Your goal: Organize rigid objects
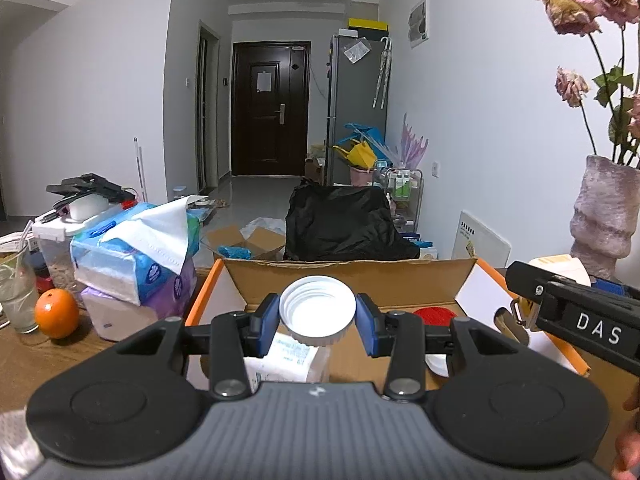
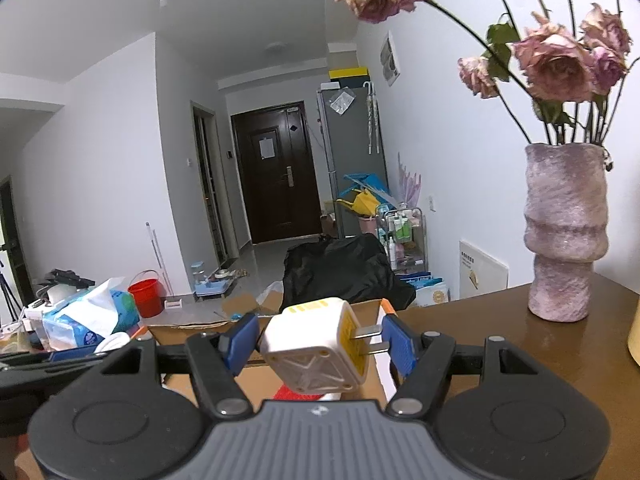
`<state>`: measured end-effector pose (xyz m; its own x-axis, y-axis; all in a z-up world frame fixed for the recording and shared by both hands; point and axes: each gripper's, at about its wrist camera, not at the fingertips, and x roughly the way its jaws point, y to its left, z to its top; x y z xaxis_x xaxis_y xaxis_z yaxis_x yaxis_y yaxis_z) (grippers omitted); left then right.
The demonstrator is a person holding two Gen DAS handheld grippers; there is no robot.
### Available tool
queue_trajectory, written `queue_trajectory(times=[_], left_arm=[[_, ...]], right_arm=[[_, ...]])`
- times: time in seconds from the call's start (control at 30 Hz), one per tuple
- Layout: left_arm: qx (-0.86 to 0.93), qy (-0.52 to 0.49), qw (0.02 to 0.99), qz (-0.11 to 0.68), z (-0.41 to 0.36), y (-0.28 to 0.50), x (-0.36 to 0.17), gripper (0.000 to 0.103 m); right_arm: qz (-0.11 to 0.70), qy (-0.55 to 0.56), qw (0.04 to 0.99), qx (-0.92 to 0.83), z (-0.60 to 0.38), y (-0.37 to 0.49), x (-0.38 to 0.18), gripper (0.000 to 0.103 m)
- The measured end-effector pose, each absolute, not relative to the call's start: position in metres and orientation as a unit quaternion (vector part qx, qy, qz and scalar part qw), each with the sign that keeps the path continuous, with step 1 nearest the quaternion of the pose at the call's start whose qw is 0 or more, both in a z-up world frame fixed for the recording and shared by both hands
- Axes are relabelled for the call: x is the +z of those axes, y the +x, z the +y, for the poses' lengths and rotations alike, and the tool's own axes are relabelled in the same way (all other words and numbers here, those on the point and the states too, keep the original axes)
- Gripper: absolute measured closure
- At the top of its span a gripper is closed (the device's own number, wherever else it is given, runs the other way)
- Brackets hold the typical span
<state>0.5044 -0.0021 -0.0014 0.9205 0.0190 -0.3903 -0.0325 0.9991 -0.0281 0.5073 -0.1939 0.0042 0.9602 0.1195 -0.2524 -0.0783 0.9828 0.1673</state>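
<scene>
My left tongs clench a white-capped jar at frame centre; my right tongs clamp a white plug adapter, prongs pointing right. The open cardboard box lies just ahead and below both, the drop target I judge.

My bottle's label print too blurred to read, red thing beside it half hidden, perhaps a lid.

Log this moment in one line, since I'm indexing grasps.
left claw: shut on white-capped bottle | right claw: shut on plug adapter | both above open cardboard box | nothing released yet
</scene>
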Motion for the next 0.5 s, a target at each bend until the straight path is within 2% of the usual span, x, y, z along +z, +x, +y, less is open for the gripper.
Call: queue_trajectory(times=[0.5], left_arm=[[0.016,-0.005,0.978,0.21,0.002,0.546,-0.009,0.061]], right_arm=[[0.155,0.063,0.984,0.063,-0.187,0.547,-0.001,0.036]])
